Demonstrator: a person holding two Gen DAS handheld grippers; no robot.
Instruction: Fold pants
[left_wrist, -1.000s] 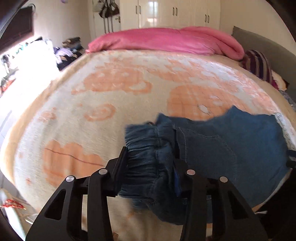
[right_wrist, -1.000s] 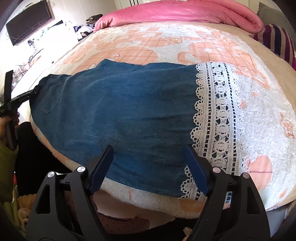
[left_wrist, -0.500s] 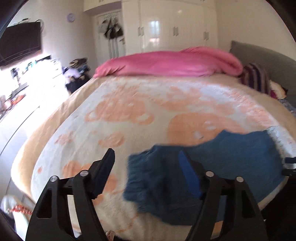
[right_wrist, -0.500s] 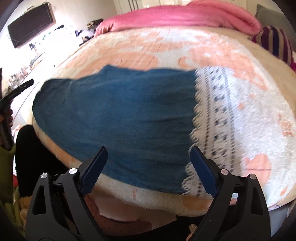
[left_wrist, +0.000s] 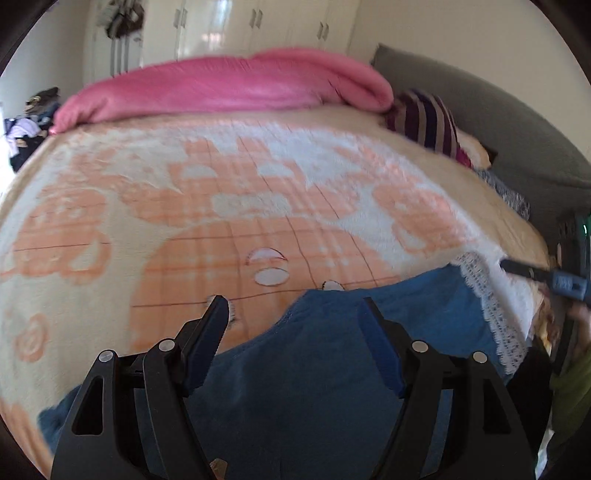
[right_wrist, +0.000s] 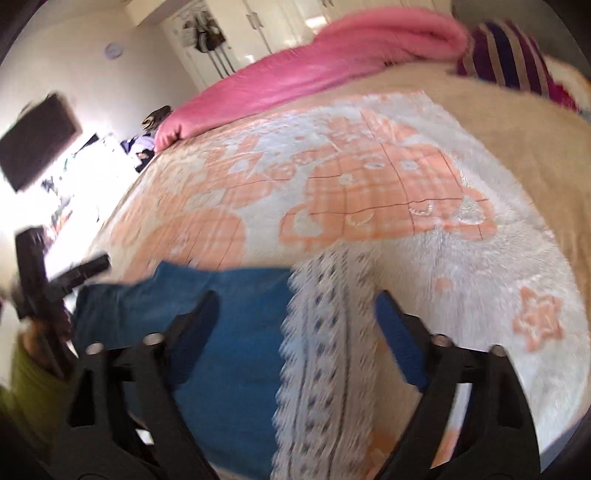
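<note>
The pants (left_wrist: 325, 373), blue denim with a wide band of white lace (right_wrist: 325, 354) at the leg end, lie flat along the near edge of the bed (left_wrist: 258, 206), on a fuzzy blanket patterned in peach and white. In the left wrist view the denim spreads from the near left corner of the bed toward the right, and the lace hem sits far to the right, close to the near right corner. A rolled pink blanket (left_wrist: 229, 85) lies along the far edge, and a striped pillow (left_wrist: 428, 118) rests at the far right corner.

The left gripper (left_wrist: 293, 314) hangs over the waist end of the pants with its jaws standing wide apart; nothing is between the pads, and the cloth lies below them untouched. The right gripper (right_wrist: 295, 310) hangs over the line where denim meets lace. Its jaws are closing but are wide apart, with no cloth caught between them. Both views are blurred by motion.

By my reading, the pants are laid out and no fold is under way at this moment: both tongs are free and placed over opposite ends. The next move probably calls for each gripper to come down and pinch an edge, the left at the waist and the right at the lace hem, then carry one end over the other. The lace is thin, so a shallow pinch may slip.
</note>
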